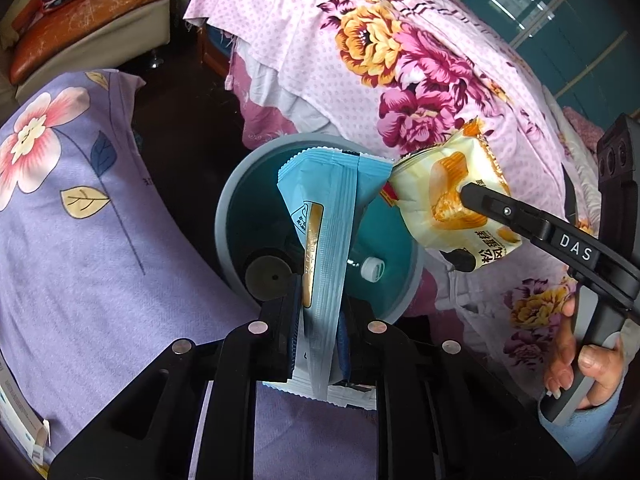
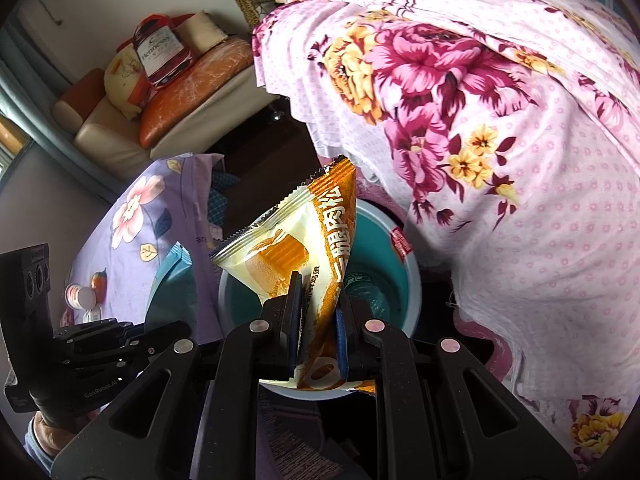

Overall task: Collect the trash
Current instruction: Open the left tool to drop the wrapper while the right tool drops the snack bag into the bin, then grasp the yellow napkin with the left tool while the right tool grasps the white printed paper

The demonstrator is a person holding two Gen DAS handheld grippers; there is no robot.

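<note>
Two wrappers above the teal bin (image 1: pixel 236 216): blue wrapper (image 1: pixel 324 240) pinched between left fingers (image 1: pixel 294 320), orange wrapper (image 2: pixel 304 248) between right fingers (image 2: pixel 294 312).

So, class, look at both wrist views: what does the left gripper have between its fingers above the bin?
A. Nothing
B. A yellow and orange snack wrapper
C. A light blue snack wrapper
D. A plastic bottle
C: in the left wrist view the left gripper clamps the light blue wrapper over the bin, while the right gripper holds the yellow and orange wrapper.
</note>
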